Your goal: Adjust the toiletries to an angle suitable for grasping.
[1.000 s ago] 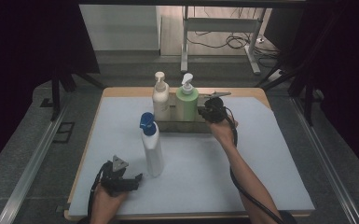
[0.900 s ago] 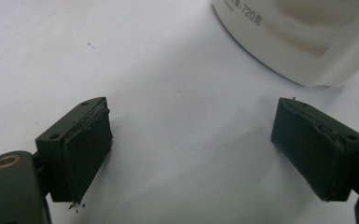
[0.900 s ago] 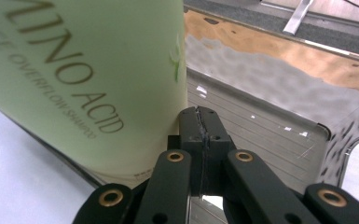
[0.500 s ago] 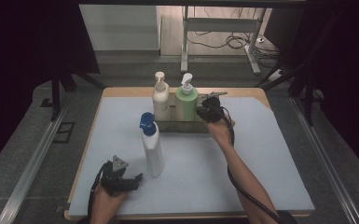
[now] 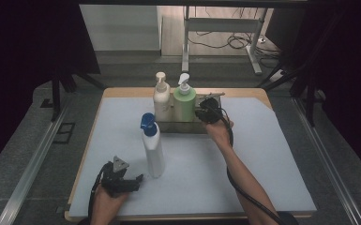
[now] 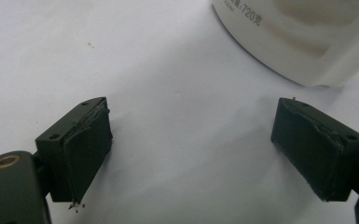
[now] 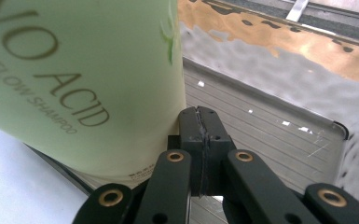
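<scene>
Holding 2 pump btls: metal tray point(image 5: 187, 126), cream point(image 5: 161, 99) + green point(image 5: 184, 102).

In the right gripper view, the pale green plastic pump bottle point(image 7: 74, 84) carries brown lettering cut off at the frame edge: large letters "VO ACID" and, beneath them, smaller print ending in "FLOW SHAMPOO". In the left gripper view, the white plastic bottle point(image 6: 298, 37) bears small grey print near its base reading "720" followed by a Chinese character, with characters before it cut off.
</scene>
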`<action>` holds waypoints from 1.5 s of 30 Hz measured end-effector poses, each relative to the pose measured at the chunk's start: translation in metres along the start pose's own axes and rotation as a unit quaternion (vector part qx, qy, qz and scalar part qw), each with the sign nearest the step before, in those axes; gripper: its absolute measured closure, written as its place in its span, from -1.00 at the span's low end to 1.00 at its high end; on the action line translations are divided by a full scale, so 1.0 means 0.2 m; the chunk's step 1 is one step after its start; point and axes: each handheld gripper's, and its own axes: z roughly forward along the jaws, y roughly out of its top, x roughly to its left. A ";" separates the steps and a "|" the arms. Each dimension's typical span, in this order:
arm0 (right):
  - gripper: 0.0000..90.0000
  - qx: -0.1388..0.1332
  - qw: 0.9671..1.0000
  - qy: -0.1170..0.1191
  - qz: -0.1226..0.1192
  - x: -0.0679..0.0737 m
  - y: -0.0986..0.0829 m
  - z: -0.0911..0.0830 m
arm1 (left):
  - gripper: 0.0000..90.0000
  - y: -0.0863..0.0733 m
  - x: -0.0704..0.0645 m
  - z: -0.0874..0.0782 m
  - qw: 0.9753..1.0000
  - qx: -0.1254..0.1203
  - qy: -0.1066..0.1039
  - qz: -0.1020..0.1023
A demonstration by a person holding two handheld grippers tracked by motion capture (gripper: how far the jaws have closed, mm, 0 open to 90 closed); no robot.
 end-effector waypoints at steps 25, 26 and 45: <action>0.99 0.007 1.000 -0.003 -0.017 0.07 0.01 0.04 | -0.73 0.00 0.00 0.00 1.000 0.000 0.000 0.000; 0.99 0.007 1.000 -0.001 -0.017 0.07 0.01 0.04 | -0.73 0.00 0.00 0.00 1.000 0.000 0.000 0.000; 0.49 -0.008 0.999 0.014 -0.036 0.05 0.01 -0.07 | -0.73 0.00 0.00 0.00 1.000 0.000 0.000 0.000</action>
